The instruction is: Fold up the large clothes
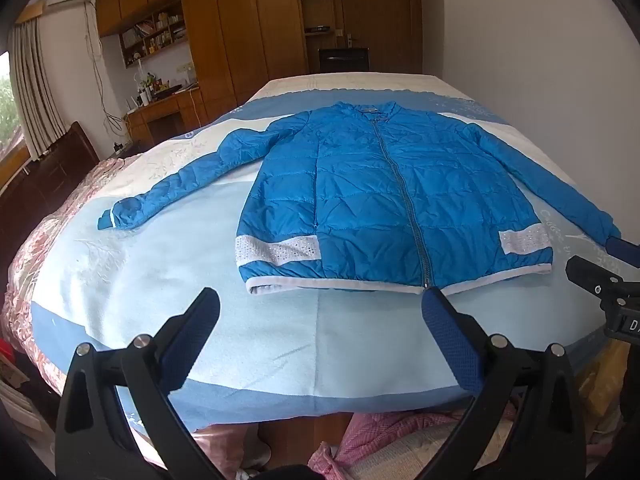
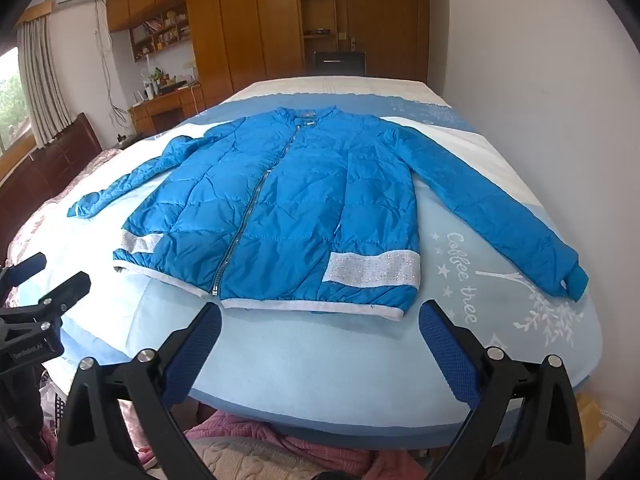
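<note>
A blue quilted jacket [image 1: 372,196] [image 2: 280,216] lies flat on the bed, front up and zipped, collar away from me, both sleeves spread outwards. It has white sparkly bands near the hem and a white hem edge. My left gripper [image 1: 320,312] hovers open above the bed's near edge, just short of the hem, with nothing between its fingers. My right gripper [image 2: 320,324] is likewise open and empty, in front of the hem's right half. Each gripper shows at the edge of the other's view: the right gripper [image 1: 600,268] and the left gripper [image 2: 44,280].
The bed [image 1: 256,336] carries a light blue blanket [image 2: 500,280] with white print. Pink bedding [image 1: 400,440] lies on the floor at its foot. A dark headboard [image 1: 60,168] and a desk [image 1: 168,108] are on the left, wooden wardrobes [image 2: 256,24] behind, a white wall [image 2: 540,80] on the right.
</note>
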`<state>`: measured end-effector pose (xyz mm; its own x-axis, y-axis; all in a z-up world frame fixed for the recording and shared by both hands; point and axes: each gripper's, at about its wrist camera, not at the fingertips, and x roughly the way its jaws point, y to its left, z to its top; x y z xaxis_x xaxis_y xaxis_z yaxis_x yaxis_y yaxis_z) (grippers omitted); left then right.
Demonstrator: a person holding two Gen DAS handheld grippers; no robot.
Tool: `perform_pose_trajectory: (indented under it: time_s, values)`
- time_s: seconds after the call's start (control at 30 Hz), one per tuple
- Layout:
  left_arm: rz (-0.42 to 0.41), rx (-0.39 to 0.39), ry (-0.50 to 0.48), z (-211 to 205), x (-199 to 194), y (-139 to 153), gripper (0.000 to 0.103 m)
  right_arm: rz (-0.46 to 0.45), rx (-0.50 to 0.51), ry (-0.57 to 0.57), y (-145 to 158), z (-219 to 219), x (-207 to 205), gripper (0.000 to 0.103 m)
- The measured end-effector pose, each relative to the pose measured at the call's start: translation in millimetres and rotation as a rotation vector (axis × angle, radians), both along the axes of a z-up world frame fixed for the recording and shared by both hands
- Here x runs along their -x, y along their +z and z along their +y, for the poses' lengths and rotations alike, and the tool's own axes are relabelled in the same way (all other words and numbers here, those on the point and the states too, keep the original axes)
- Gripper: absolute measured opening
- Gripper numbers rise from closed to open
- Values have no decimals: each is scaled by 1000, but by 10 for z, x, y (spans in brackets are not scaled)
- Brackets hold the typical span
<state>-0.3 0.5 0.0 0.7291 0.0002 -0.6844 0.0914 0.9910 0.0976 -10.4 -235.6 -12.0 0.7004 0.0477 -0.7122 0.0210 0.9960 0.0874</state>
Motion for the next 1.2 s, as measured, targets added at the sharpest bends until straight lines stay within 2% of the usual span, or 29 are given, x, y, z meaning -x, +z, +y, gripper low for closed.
perform_pose_trajectory:
  time_s: [1.2]
  values:
    - [-13, -18, 0, -3, -3, 36, 100, -10, -1, 1, 24, -20, -25, 99]
